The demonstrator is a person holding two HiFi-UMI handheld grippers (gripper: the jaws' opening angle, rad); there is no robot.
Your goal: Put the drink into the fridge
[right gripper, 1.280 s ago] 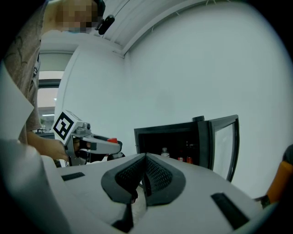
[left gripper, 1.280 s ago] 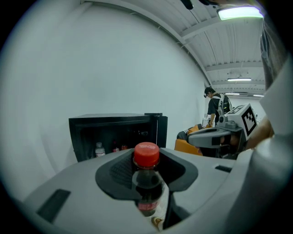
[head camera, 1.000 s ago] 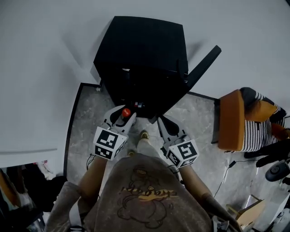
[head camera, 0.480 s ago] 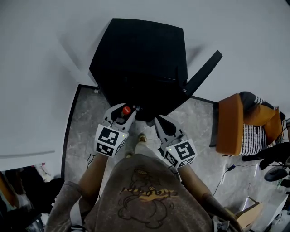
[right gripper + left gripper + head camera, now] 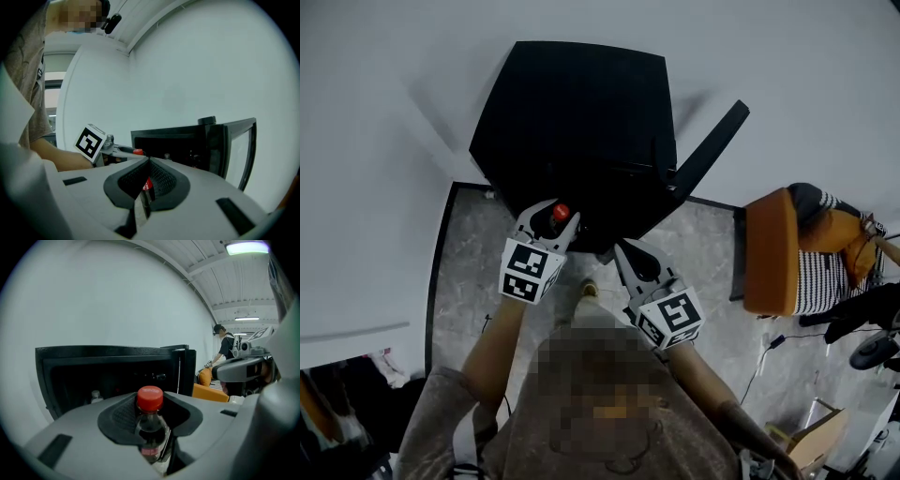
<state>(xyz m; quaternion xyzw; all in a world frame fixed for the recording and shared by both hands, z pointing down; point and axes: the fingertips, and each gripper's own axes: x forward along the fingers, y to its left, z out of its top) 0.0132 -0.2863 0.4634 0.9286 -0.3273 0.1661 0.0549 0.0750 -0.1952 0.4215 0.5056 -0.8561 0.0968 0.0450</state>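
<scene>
White wall (image 5: 384, 112) curves behind everything, and grey marbled floor (image 5: 469, 272) lies below it. On that floor, against the wall, stands a black fridge (image 5: 581, 122) with its door (image 5: 708, 150) swung out to the right, so the dark inside faces the person. An orange chair (image 5: 769, 253) with striped cloth on it stands well off to the right of the fridge. The person stands in front of the open fridge, both forearms stretched toward it. The left gripper (image 5: 551, 217) is at the front edge of the fridge, and its jaws hold the drink (image 5: 151, 427) about halfway apart, gripping the neck just under the red cap (image 5: 150, 398). The bottle is dark with a red label, hangs upright below the jaws, and is outside the fridge, just before the opening. The right gripper (image 5: 621, 248) is just beside it on the right, also near the opening, its jaws closed to a thin slit with nothing in them. Inside the fridge, low on the left, stands a small bottle with a pale cap (image 5: 95, 396).
</scene>
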